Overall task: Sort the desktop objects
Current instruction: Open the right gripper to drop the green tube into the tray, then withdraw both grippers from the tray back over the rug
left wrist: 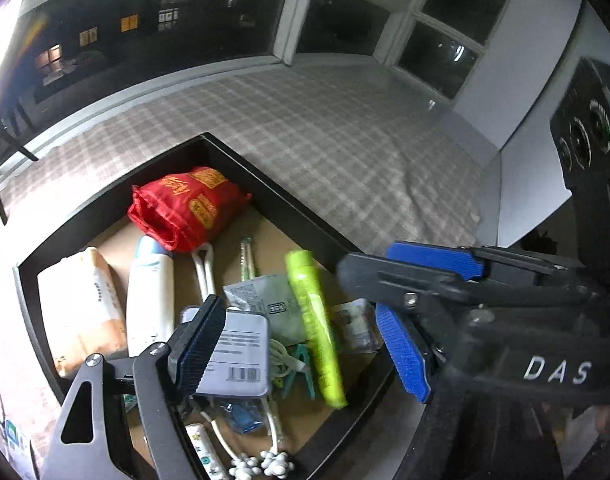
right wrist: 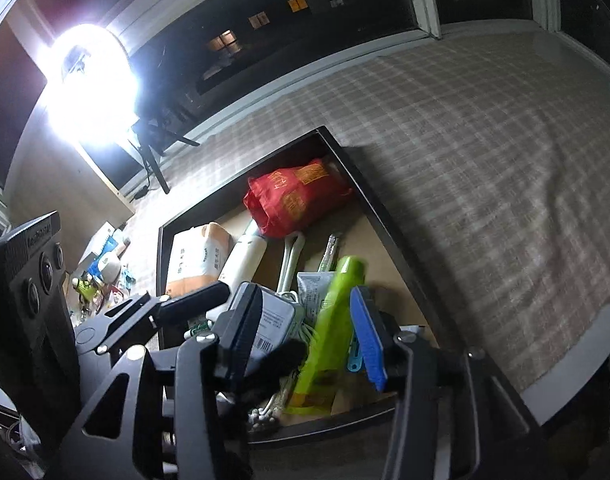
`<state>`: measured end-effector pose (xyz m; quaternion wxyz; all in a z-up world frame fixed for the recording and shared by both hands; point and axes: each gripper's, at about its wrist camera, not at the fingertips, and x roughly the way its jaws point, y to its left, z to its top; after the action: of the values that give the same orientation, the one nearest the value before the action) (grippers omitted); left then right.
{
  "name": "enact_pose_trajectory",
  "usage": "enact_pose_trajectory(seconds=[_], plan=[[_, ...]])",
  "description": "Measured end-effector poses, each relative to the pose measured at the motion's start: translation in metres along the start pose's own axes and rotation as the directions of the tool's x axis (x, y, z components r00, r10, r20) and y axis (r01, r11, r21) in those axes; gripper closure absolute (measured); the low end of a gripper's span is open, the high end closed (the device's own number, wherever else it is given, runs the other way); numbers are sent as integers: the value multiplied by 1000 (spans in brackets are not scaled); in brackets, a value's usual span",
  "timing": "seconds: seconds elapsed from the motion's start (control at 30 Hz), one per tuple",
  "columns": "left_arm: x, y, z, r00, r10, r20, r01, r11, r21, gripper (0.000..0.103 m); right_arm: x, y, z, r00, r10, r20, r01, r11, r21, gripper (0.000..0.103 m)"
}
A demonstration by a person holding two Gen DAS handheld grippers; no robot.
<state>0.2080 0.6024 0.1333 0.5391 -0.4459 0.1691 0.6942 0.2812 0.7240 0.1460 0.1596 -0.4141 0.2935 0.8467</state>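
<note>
A black-rimmed tray (left wrist: pixel 273 184) (right wrist: pixel 381 216) on the checked cloth holds a red pouch (left wrist: pixel 185 204) (right wrist: pixel 297 196), a tan tissue pack (left wrist: pixel 81 308) (right wrist: pixel 197 256), a white bottle (left wrist: pixel 149 300) (right wrist: pixel 245 256), a grey labelled box (left wrist: pixel 241 352) (right wrist: pixel 273 324) and a lime-green tube (left wrist: pixel 317 328) (right wrist: pixel 329 336). The tube looks blurred and lies free in the tray. My left gripper (left wrist: pixel 301 344) is open over the tray. My right gripper (right wrist: pixel 305 336) is open around the tube without touching it; it also shows in the left wrist view (left wrist: pixel 405 312).
White cables, clips and small packets (left wrist: pixel 277 344) crowd the tray's near half. A bright ring lamp on a tripod (right wrist: pixel 89 84) stands at the back left by the dark windows. Several small items (right wrist: pixel 101 272) lie on the cloth left of the tray.
</note>
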Motion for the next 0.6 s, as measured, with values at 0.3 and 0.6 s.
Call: enact_pose_trajectory(seconds=[0.3, 0.6], plan=[[-25, 17, -6, 998, 58, 34, -57, 998, -38, 27, -5, 15, -3, 1000, -6, 15, 6, 1000, -24, 55], [-70, 46, -30, 979, 192, 61, -186, 978, -91, 27, 0, 64, -15, 1000, 10, 17, -8, 995, -103, 50]])
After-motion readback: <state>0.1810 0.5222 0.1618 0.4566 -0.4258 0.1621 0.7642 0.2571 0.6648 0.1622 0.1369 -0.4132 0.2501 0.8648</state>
